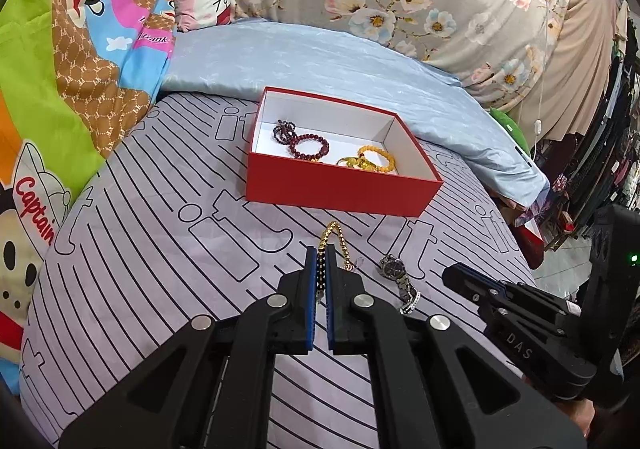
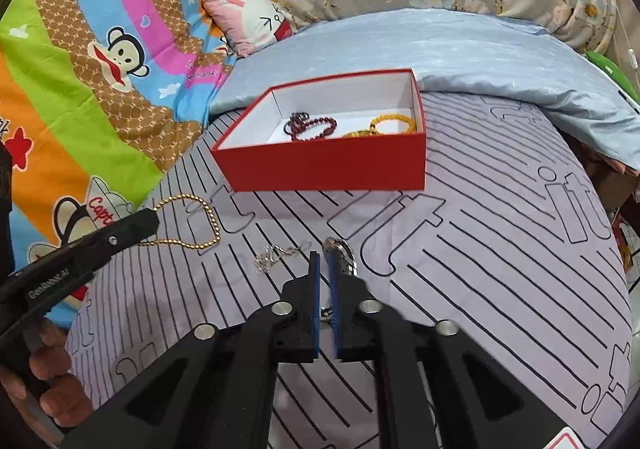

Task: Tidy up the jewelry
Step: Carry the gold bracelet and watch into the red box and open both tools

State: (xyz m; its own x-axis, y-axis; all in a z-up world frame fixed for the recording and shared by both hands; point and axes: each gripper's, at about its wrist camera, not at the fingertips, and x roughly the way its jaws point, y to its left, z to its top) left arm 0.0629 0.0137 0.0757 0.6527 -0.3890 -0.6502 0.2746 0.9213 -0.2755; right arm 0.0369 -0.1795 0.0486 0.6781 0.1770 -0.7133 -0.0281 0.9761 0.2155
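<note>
From the left wrist, your left gripper (image 1: 321, 255) is clamped on the gold chain (image 1: 330, 237), which loops limp above the striped sheet (image 1: 160, 249). It is light and slinky, so judge it likely to slip unless pinched across several links. The red box (image 1: 340, 189) beyond holds dark red bead bracelets (image 1: 308, 145) and yellow ones (image 1: 374, 159). The silver watch (image 1: 396, 273) shows off to the right.

From the right wrist, your right gripper (image 2: 323, 263) is nearly closed with the watch between its jaws; whether the pads truly press it you cannot tell. Its metal band is heavier and floppy, so take it mid-strap. A small clear bracelet (image 2: 276, 255) lies just beside, delicate and easily snagged
</note>
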